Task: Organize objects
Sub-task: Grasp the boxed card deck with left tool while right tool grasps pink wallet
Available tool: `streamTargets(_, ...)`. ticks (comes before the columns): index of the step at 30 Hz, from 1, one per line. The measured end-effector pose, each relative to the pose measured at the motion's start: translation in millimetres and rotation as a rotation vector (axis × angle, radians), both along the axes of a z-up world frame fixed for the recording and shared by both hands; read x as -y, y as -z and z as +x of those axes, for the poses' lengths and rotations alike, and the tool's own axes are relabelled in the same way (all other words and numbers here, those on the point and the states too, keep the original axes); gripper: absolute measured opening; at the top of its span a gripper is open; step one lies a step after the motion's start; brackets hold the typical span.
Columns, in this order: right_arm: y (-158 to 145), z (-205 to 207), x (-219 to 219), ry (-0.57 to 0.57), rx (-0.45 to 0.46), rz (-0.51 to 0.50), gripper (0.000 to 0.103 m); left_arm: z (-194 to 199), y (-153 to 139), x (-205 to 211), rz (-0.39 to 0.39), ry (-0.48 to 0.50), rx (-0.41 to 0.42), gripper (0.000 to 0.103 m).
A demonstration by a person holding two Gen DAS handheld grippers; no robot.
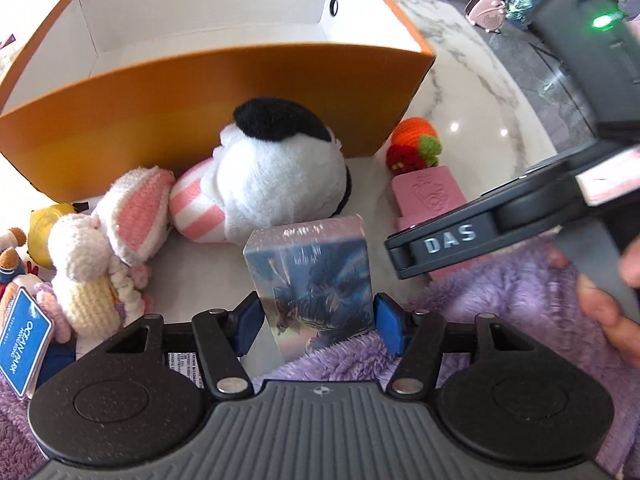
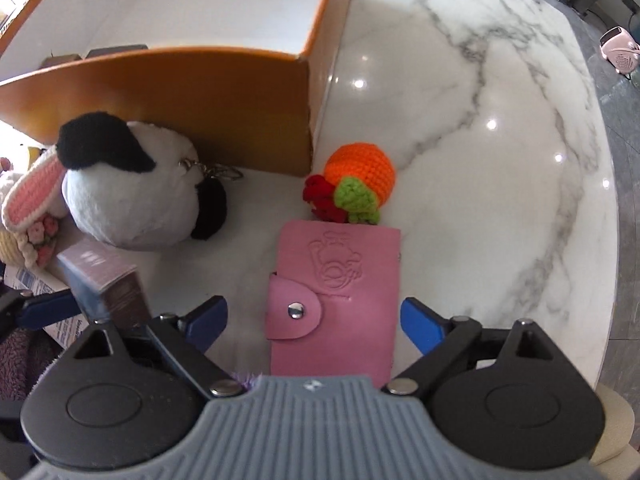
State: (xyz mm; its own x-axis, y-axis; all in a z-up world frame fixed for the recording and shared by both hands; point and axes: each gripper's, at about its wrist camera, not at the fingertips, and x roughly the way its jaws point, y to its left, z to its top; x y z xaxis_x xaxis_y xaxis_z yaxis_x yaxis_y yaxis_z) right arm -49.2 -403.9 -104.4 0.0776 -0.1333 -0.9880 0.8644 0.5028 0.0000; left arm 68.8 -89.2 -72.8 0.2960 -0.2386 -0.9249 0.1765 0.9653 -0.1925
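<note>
**A white marble table with toys by an orange box**

The marble table is white with grey lines, and a big orange box stands open on it. Much of the box floor is hidden behind its near wall.

A shiny wrapped card box stands upright right between the blue fingers of the left gripper. The fingers sit at its two sides, but I cannot tell if they squeeze it or only come close. Its bottom end is hidden by purple fluffy cloth.

A pink card wallet lies flat between the wide-spread fingers of the right gripper, not touching them. Its near end is cut off by the gripper body.

Just past the wallet is a knitted orange fruit. A black and white plush rests against the orange box. A knitted bunny is beside it, partly cut off in the right view.
</note>
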Motion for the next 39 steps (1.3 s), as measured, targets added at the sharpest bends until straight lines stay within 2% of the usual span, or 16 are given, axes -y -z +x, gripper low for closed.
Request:
streamTargets(5, 8.6, -2.5, 12.8, 0.033, 0.013, 0.079, 0.091, 2.2, -7.3, 5.2, -0.024, -0.007, 0.012, 0.069)
streamTargets(8, 7.5, -1.7, 12.4, 0.032, 0.0, 0.067, 0.088, 2.0, -11.9, 1.2, -0.035, -0.013, 0.02, 0.068)
streamTargets(10, 5.8, -0.5, 9.4, 0.025, -0.026, 0.042, 0.077, 0.9, -14.9, -1.7, -0.042, -0.018, 0.024, 0.068)
streamTargets(12, 3.7, 0.5, 5.3, 0.016, -0.053, 0.012, 0.071, -0.4, -18.1, -4.3, -0.048, -0.021, 0.028, 0.068)
streamTargets(15, -0.7, 0.7, 0.1, -0.007, -0.035, -0.003, 0.066, -2.8, -24.0, -8.4, -0.058, -0.025, 0.035, 0.068)
streamTargets(17, -5.0, -1.3, -1.8, -0.006, -0.014, -0.017, 0.058, -4.1, -27.1, -11.4, -0.065, -0.03, 0.039, 0.068)
streamTargets(19, -10.5, -6.3, -3.0, -0.006, 0.036, -0.015, 0.033, -5.2, -31.4, -14.5, -0.068, -0.032, 0.046, 0.068)
streamTargets(23, -14.1, -16.7, -1.5, 0.035, 0.101, 0.011, 0.017, -6.8, -35.7, -19.8, -0.072, -0.039, 0.058, 0.068)
streamTargets(28, -20.2, -13.7, -10.0, 0.01, 0.086, -0.033, 0.016, -6.9, -36.1, -20.1, -0.072, -0.04, 0.066, 0.067)
streamTargets(29, -21.6, -13.6, -11.2, 0.007, 0.084, -0.041, 0.012, -7.2, -36.7, -20.3, -0.071, -0.041, 0.067, 0.067)
streamTargets(30, -24.4, -14.2, -12.6, 0.006, 0.082, -0.058, 0.003, -7.5, -37.6, -20.8, -0.071, -0.042, 0.069, 0.067)
streamTargets(31, -26.5, -15.9, -13.3, 0.01, 0.078, -0.066, 0.0, -7.5, -38.5, -21.1, -0.071, -0.042, 0.071, 0.067)
streamTargets(33, -31.1, -20.7, -13.8, 0.02, 0.113, -0.053, 0.0, -8.0, -40.6, -22.0, -0.073, -0.042, 0.077, 0.067)
streamTargets(39, -53.8, -23.0, -18.9, 0.009, 0.117, -0.113, 0.0, -8.7, -47.1, -25.1, -0.083, -0.04, 0.096, 0.067)
